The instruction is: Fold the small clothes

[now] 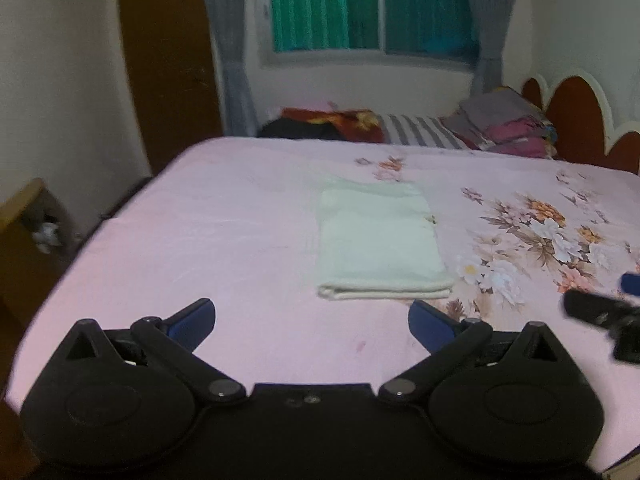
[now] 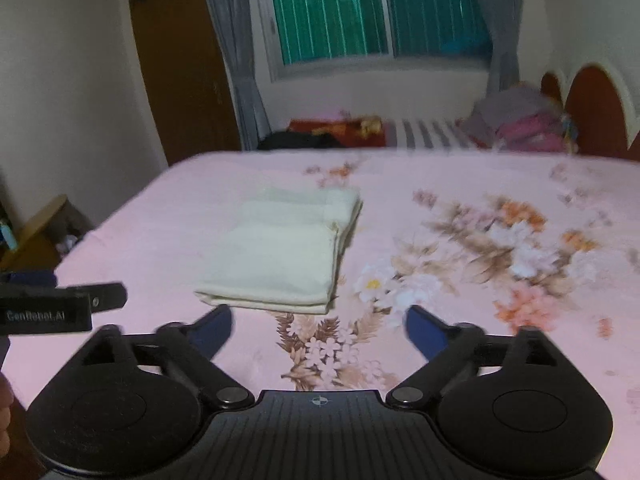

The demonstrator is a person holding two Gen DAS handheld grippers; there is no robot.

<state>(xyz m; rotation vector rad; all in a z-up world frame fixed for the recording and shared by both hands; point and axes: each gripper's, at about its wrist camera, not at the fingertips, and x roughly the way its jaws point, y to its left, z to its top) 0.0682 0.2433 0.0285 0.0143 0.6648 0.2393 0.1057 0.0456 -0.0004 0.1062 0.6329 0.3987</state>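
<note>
A pale cream garment (image 1: 380, 240) lies folded into a neat rectangle on the pink floral bed sheet (image 1: 200, 240). It also shows in the right wrist view (image 2: 284, 256). My left gripper (image 1: 312, 322) is open and empty, just short of the garment's near folded edge. My right gripper (image 2: 318, 330) is open and empty, near and to the right of the garment. Each gripper shows at the edge of the other's view: the right one (image 1: 600, 312), the left one (image 2: 60, 304).
A pile of clothes and bedding (image 1: 400, 126) lies along the far edge of the bed. A red scalloped headboard (image 1: 576, 120) stands at the right. A wooden door (image 1: 168, 60) and a cardboard box (image 1: 36, 216) are at the left. A curtained window (image 1: 372, 8) is behind.
</note>
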